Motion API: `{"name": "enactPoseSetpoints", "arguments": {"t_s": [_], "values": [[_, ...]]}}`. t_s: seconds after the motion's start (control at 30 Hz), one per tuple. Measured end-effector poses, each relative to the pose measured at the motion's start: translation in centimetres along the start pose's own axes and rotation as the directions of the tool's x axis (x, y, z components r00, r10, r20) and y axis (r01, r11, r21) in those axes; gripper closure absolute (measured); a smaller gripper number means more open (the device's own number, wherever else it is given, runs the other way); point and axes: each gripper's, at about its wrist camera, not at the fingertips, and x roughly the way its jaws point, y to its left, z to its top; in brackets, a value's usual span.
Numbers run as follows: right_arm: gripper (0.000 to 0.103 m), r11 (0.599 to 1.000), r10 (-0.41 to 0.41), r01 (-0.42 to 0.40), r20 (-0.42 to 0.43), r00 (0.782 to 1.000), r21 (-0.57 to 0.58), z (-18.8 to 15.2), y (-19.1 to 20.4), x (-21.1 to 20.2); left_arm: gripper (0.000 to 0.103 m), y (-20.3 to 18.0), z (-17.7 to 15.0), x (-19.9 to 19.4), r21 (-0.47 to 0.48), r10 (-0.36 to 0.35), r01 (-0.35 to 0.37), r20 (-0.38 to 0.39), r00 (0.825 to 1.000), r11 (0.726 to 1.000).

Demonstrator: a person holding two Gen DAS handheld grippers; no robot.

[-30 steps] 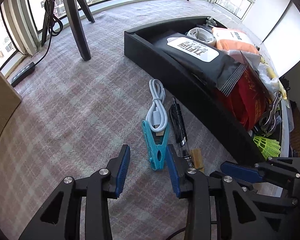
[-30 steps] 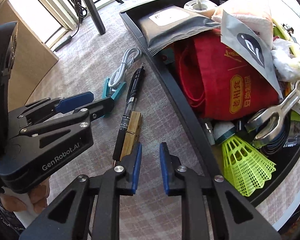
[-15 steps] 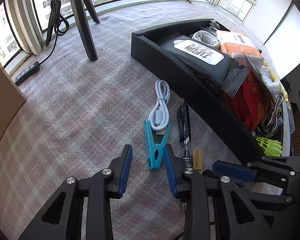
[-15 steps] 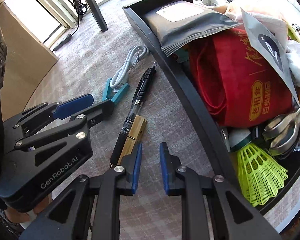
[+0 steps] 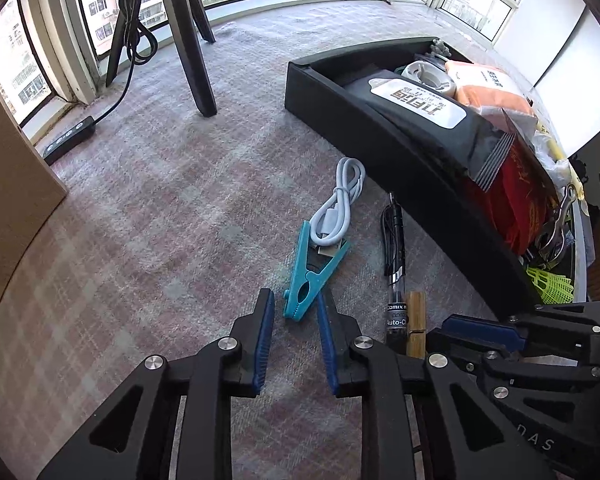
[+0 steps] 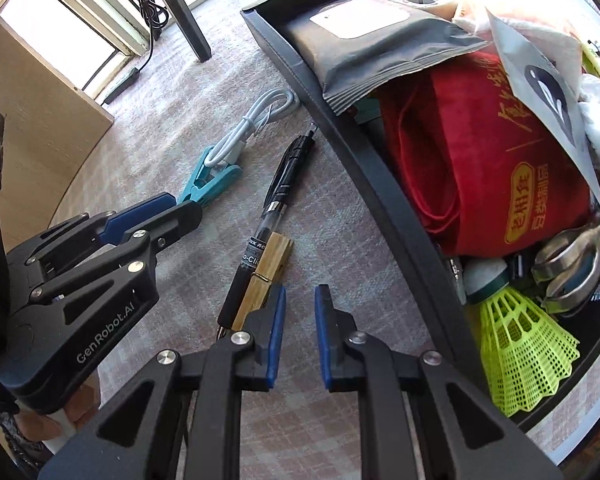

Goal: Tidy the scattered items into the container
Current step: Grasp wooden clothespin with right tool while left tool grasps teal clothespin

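Left tool (image 5: 294,320): jaws closing, blue pads still apart, angled steeply down; the tail end of the teal clip (image 5: 314,270) lies between the fingertips, and contact with the pads cannot be confirmed from either view. Clip lies flat on the plaid cloth surface (image 5: 160,240), its far end splayed around the plug of the coiled white cable (image 5: 340,204), which runs on toward the container. Right tool (image 6: 300,304): jaws closing, narrow gap, nothing between the pads; only cloth shows in the gap. Just left of its left finger lies the wooden clothespin (image 6: 266,276), side by side and touching the black pen (image 6: 268,216); the pen's tip points toward the container wall. In the left wrist view the right tool appears at lower right, next to the clothespin. Black container (image 5: 400,168) stands to the right of all four loose items, close to them, already crowded: dark wipes pack (image 5: 424,120), red bag (image 6: 500,160), white tape roll (image 5: 428,74), orange packet (image 5: 492,92), metal tongs (image 6: 580,256), yellow-green shuttlecock (image 6: 528,356). Farther out: black stand leg (image 5: 192,52), power strip (image 5: 70,140) by the window, wooden panel (image 6: 36,120) at left. A person's hand (image 6: 60,416) grips the left tool's handle.
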Motion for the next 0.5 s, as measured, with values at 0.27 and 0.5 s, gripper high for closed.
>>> {"name": "enactPoseSetpoints", "arguments": {"t_s": [0.27, 0.5], "values": [[0.087, 0.998, 0.033, -0.033, 0.003, 0.999, 0.050, 0.8, 0.0, -0.6, 0.084, 0.5, -0.1, 0.1, -0.008, -0.015, 0.015, 0.000, 1.000, 1.000], [0.083, 0.997, 0.043, -0.043, 0.008, 0.999, 0.067, 0.8, -0.2, -1.7, 0.085, 0.7, 0.0, 0.4, -0.014, -0.025, 0.025, 0.000, 1.000, 1.000]]}}
